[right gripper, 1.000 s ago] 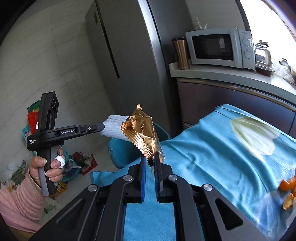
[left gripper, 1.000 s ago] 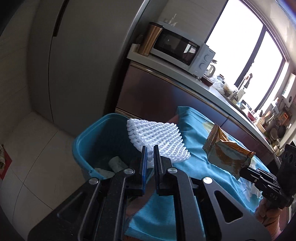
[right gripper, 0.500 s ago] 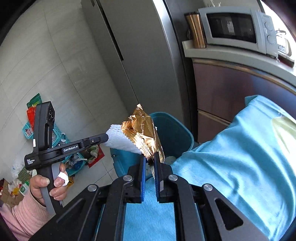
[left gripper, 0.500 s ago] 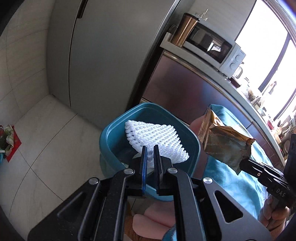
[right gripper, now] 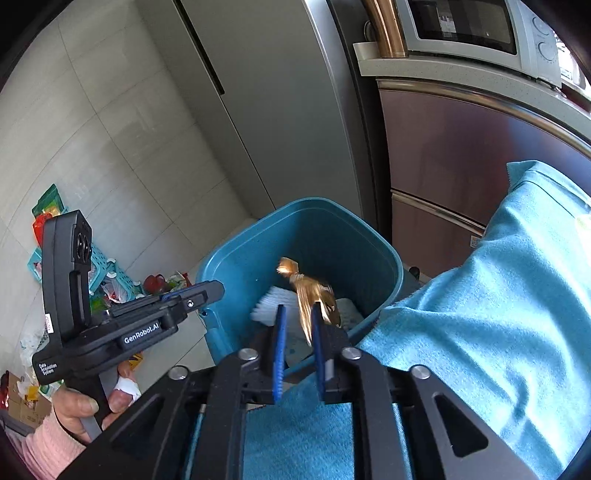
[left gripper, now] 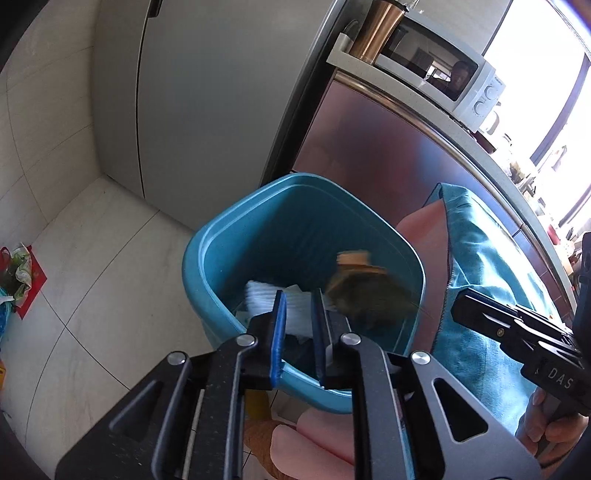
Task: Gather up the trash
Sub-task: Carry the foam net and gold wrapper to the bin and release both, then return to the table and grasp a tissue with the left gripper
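A teal trash bin (left gripper: 295,229) (right gripper: 332,236) stands on the floor below both grippers. My left gripper (left gripper: 298,306) hangs over the bin's near rim, its jaws opening. The white foam net (left gripper: 266,297) (right gripper: 267,304), blurred, drops free inside the bin just past its pads. My right gripper (right gripper: 297,319) is also opening above the bin. The gold snack wrapper (right gripper: 308,291) (left gripper: 365,293), blurred, falls away from its fingers into the bin. Each gripper shows in the other's view: the left gripper (right gripper: 210,290) at the bin's left, the right gripper (left gripper: 460,304) at its right.
A grey fridge (left gripper: 207,92) stands behind the bin. A counter to its right carries a microwave (left gripper: 439,70) and a copper tumbler (left gripper: 376,33). A blue cloth (right gripper: 498,295) covers the table at right. Bags and a basket of clutter (right gripper: 107,273) lie on the tiled floor.
Both grippers moved down over the bin and opened. The foam net and the gold wrapper, gripped before, now fall loose into the bin.
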A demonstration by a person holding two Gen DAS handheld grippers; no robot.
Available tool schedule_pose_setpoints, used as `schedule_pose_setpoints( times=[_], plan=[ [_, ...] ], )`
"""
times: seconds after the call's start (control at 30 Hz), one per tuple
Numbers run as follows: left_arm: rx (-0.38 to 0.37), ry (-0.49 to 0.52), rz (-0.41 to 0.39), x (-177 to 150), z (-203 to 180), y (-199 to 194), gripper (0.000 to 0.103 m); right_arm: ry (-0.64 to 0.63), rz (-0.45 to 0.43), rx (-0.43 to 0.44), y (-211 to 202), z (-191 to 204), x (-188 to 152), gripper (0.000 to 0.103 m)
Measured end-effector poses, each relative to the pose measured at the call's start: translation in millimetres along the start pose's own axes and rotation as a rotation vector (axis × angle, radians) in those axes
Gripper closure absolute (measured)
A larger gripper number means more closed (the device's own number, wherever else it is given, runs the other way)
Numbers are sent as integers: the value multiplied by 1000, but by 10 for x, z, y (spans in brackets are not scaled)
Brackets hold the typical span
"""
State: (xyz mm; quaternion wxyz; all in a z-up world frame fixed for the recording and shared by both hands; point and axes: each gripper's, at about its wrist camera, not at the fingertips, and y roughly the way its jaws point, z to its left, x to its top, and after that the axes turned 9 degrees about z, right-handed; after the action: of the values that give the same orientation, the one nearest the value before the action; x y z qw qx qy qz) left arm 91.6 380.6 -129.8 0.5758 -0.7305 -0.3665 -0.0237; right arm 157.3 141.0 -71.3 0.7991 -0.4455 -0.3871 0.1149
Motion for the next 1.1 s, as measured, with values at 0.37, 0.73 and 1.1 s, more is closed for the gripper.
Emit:
schedule_pose_setpoints(
  times=[0.37,0.73,1.1],
  plan=[
    [-42,58,-50,-129,-216,-189,75,18,-35,21,-258,-108,-181,78],
    [-225,340,-109,-459,-1231,-533,60,45,-201,-72,-1272,-389,-952,69],
    [-454,586,63,-1140,-2538,-272,60,283,-348,-334,-2336,-1060,-1917,69]
  ],
)
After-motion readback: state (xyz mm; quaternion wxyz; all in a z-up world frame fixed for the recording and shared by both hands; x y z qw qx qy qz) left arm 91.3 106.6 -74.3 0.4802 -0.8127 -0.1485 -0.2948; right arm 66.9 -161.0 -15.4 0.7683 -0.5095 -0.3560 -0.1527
